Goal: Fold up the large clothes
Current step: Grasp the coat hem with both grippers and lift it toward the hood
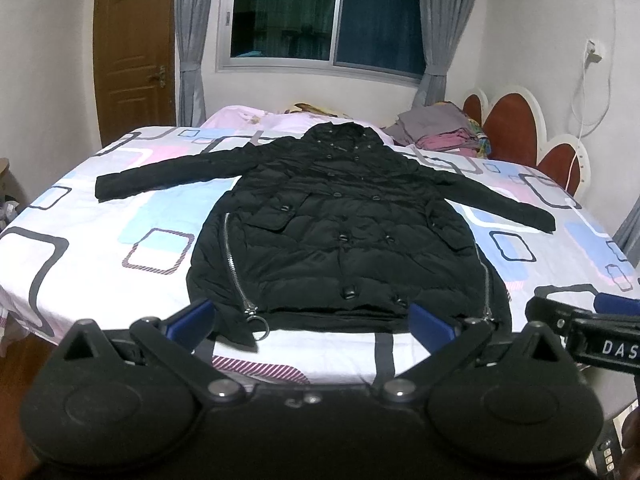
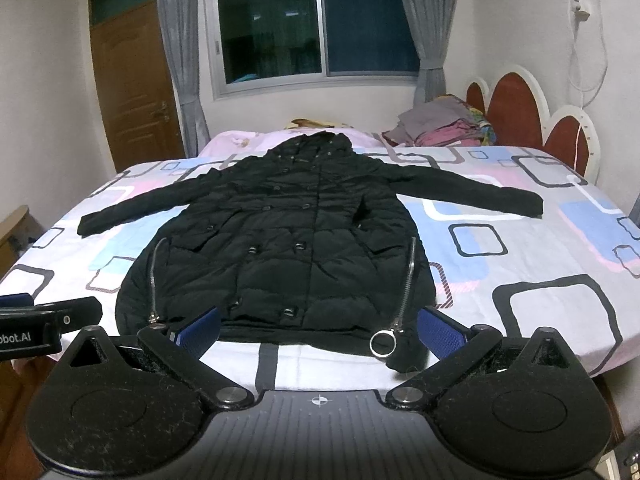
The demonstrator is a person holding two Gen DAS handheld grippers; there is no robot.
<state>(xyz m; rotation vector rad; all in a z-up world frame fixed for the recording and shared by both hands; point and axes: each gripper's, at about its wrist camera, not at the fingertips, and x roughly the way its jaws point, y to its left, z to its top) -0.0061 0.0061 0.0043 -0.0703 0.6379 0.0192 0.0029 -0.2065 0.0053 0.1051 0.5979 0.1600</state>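
A long black padded coat (image 1: 340, 232) lies flat and face up on the bed, hood away from me, both sleeves spread out to the sides; it also shows in the right wrist view (image 2: 288, 240). Silver side zips run up from the hem. My left gripper (image 1: 312, 322) is open and empty, hovering just short of the hem near its left zip ring (image 1: 260, 326). My right gripper (image 2: 318, 326) is open and empty at the hem, near the right zip ring (image 2: 383, 343). The right gripper (image 1: 588, 328) shows at the right edge of the left wrist view.
The bed (image 1: 100, 240) has a white sheet with blue, pink and black squares. A pile of folded clothes (image 1: 444, 132) sits by the red headboard (image 1: 516, 128) at the far right. A door (image 1: 132, 48) and a curtained window (image 1: 324, 16) are behind.
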